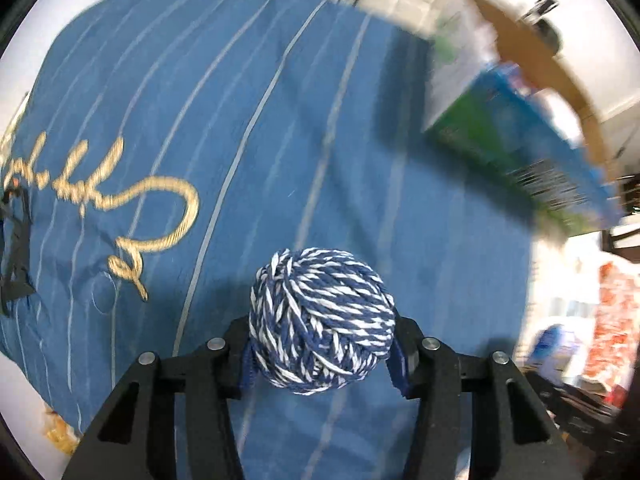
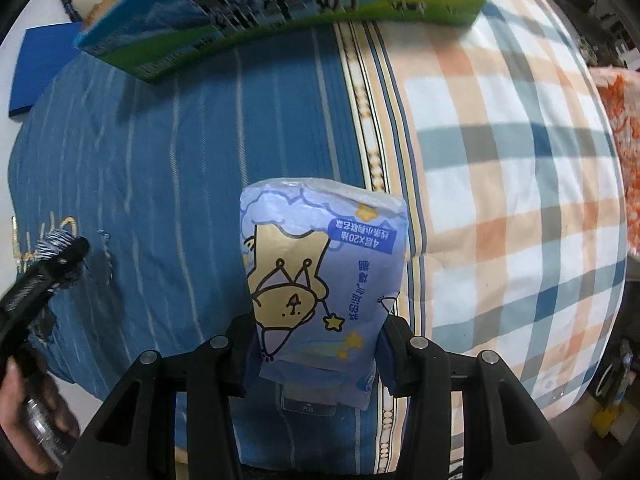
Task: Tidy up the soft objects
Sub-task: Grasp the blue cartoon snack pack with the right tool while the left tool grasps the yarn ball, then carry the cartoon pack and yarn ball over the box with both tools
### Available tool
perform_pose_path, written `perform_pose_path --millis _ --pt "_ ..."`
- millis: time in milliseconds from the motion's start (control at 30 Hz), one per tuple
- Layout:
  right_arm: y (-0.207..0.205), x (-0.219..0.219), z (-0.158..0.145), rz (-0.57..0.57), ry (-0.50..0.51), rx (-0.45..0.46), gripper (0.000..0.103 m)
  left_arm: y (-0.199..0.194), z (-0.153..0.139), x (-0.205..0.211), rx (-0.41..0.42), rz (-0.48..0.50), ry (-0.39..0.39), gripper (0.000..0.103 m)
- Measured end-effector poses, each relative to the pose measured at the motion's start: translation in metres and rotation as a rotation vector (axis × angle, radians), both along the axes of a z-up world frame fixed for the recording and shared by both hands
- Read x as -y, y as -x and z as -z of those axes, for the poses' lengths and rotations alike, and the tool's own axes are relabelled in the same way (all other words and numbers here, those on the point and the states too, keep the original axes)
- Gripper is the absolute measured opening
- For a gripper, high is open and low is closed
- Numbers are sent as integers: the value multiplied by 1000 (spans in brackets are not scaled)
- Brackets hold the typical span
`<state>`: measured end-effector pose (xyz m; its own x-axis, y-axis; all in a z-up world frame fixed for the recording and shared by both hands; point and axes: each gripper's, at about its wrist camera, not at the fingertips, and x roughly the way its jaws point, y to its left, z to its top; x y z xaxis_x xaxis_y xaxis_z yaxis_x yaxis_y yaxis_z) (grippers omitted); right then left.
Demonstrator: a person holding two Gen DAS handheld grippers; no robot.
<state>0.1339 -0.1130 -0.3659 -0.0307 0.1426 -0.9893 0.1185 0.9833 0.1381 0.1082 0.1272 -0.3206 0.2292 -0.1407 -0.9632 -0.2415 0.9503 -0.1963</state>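
My left gripper (image 1: 322,354) is shut on a blue-and-white yarn ball (image 1: 320,320) and holds it above a blue striped bedspread (image 1: 248,128). My right gripper (image 2: 316,354) is shut on a soft purple tissue pack (image 2: 320,276) with a cartoon bear, held above the same bedspread (image 2: 168,168). The left gripper with the yarn ball (image 2: 56,242) also shows at the left edge of the right wrist view.
A blue-and-green cardboard box (image 1: 520,136) stands on the bed at the far right; in the right wrist view the box (image 2: 280,8) is at the top. A plaid orange-and-blue quilt (image 2: 512,184) covers the bed's right side. A blue mat (image 2: 40,64) lies far left.
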Motion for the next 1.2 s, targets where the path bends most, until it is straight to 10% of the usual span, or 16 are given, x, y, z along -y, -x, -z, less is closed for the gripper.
perform_pose_path --millis 433,733,933,1200 --pt "-27 33 -121 -28 -121 208 44 -35 -197 39 342 175 188 48" --pt "-84 58 -222 -58 -153 388 43 -97 -292 75 504 289 165 48" --pt "-129 66 -263 -46 -162 465 43 -147 -311 91 519 302 159 48" --pt "-193 69 -249 -45 -157 430 43 -210 -249 114 368 277 147 48"
